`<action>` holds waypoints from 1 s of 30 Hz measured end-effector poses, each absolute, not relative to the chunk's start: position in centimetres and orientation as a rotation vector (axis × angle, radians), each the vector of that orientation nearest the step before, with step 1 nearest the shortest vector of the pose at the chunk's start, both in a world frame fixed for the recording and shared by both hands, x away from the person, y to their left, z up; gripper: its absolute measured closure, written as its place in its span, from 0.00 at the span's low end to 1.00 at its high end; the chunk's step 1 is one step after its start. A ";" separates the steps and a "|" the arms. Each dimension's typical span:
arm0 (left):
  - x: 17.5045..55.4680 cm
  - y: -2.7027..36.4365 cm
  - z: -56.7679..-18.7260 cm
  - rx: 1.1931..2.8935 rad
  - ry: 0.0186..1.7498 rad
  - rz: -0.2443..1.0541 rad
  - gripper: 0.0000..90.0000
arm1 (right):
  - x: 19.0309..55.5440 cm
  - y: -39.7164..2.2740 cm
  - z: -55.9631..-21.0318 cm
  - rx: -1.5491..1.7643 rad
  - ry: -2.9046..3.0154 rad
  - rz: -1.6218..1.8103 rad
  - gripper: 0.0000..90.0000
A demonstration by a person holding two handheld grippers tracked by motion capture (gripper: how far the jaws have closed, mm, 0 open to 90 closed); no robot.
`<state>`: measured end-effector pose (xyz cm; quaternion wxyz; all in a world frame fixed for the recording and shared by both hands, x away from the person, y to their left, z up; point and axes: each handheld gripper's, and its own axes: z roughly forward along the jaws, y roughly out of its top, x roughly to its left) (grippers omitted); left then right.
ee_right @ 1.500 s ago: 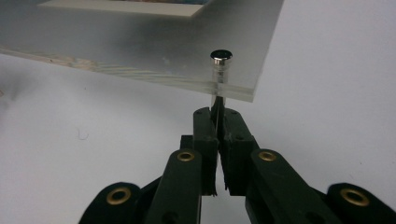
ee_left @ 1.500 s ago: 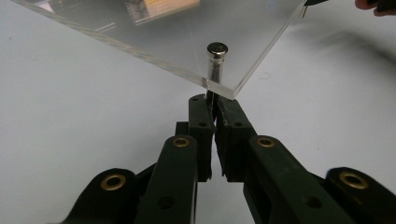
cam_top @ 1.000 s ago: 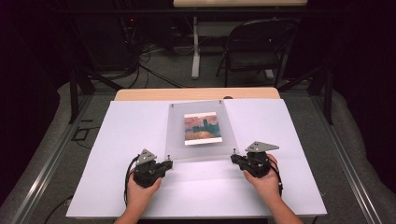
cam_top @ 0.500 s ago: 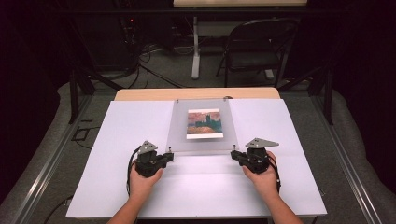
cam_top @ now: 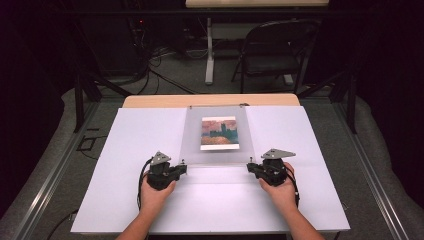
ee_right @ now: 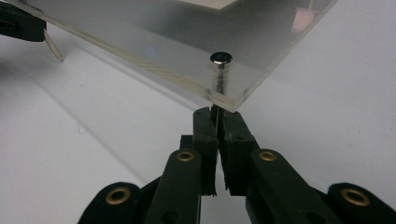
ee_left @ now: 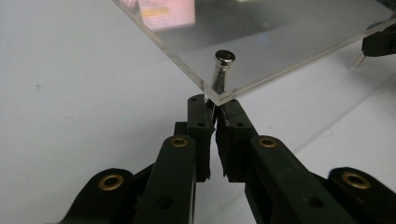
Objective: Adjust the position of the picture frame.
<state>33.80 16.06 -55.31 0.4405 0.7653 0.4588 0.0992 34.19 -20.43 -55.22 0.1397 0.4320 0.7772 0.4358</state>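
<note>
White tabletop [cam_top: 150,150] under dim surroundings carries a clear acrylic frame [cam_top: 220,150], a small picture [cam_top: 219,133] sandwiched inside, lying mid-table between the hands. Left tongs [cam_top: 182,166] and right tongs [cam_top: 250,167] are each clenched on a thin pin beneath a near corner, below a metal standoff [ee_left: 223,58]. Judged stiff, fairly heavy, slick-faced and scratch-prone; the corners offer the surest hold.
</note>
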 end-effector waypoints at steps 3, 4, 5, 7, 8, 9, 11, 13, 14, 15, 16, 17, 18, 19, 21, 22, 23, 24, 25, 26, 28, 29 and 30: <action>33.8 16.0 -55.4 1.903 1.141 0.244 0.94 | 34.3 -20.4 -55.5 1.250 2.258 1.243 0.95; 33.8 16.0 -55.4 1.901 1.141 0.248 0.94 | 34.3 -20.4 -55.6 1.256 2.258 1.248 0.95; 33.7 16.0 -55.4 1.900 1.143 0.248 0.94 | 34.3 -20.4 -55.6 1.257 2.260 1.246 0.95; 33.7 16.0 -55.5 1.901 1.141 0.248 0.93 | 34.4 -20.4 -55.8 1.260 2.260 1.247 0.95; 33.8 16.0 -55.5 1.901 1.142 0.241 0.93 | 34.4 -20.4 -55.8 1.255 2.261 1.250 0.95; 33.8 16.1 -55.5 1.900 1.140 0.235 0.93 | 34.5 -20.5 -55.9 1.252 2.265 1.256 0.95; 33.8 16.2 -55.6 1.897 1.139 0.232 0.93 | 34.4 -20.5 -55.9 1.250 2.269 1.255 0.95; 33.7 16.1 -55.6 1.892 1.138 0.237 0.93 | 34.4 -20.5 -55.9 1.250 2.267 1.252 0.95; 33.7 16.1 -55.6 1.892 1.138 0.240 0.93 | 34.4 -20.5 -55.9 1.253 2.264 1.253 0.95; 33.7 16.1 -55.6 1.889 1.141 0.242 0.93 | 34.4 -20.5 -55.9 1.255 2.264 1.253 0.95; 33.7 16.1 -55.6 1.892 1.140 0.243 0.93 | 34.3 -20.5 -55.9 1.253 2.261 1.257 0.95; 33.6 16.1 -55.6 1.890 1.140 0.242 0.93 | 34.3 -20.5 -56.0 1.251 2.256 1.260 0.95; 33.6 16.1 -55.6 1.889 1.141 0.240 0.93 | 34.3 -20.5 -56.0 1.247 2.256 1.263 0.95; 33.6 16.2 -55.6 1.886 1.139 0.237 0.92 | 34.3 -20.5 -56.0 1.241 2.257 1.260 0.95; 33.6 16.2 -55.7 1.882 1.136 0.243 0.89 | 34.3 -20.5 -56.0 1.237 2.253 1.258 0.93; 33.5 16.2 -55.6 1.886 1.135 0.248 0.87 | 34.2 -20.5 -55.9 1.236 2.256 1.255 0.89; 33.5 16.2 -55.6 1.884 1.135 0.250 0.85 | 34.1 -20.5 -55.8 1.233 2.252 1.265 0.86; 33.5 16.2 -55.6 1.882 1.134 0.249 0.83 | 34.0 -20.4 -55.8 1.222 2.251 1.266 0.82; 33.4 16.2 -55.6 1.876 1.135 0.259 0.79 | 34.0 -20.4 -55.7 1.206 2.244 1.270 0.77; 33.3 16.1 -55.6 1.875 1.130 0.268 0.75 | 33.8 -20.4 -55.7 1.201 2.243 1.260 0.73; 33.1 16.1 -55.5 1.871 1.113 0.290 0.67 | 33.5 -20.3 -55.7 1.190 2.241 1.252 0.66; 33.0 16.0 -55.5 1.867 1.110 0.294 0.63 | 33.3 -20.3 -55.6 1.183 2.242 1.249 0.62; 32.9 15.9 -55.5 1.861 1.104 0.302 0.60 | 33.3 -20.3 -55.6 1.178 2.240 1.250 0.60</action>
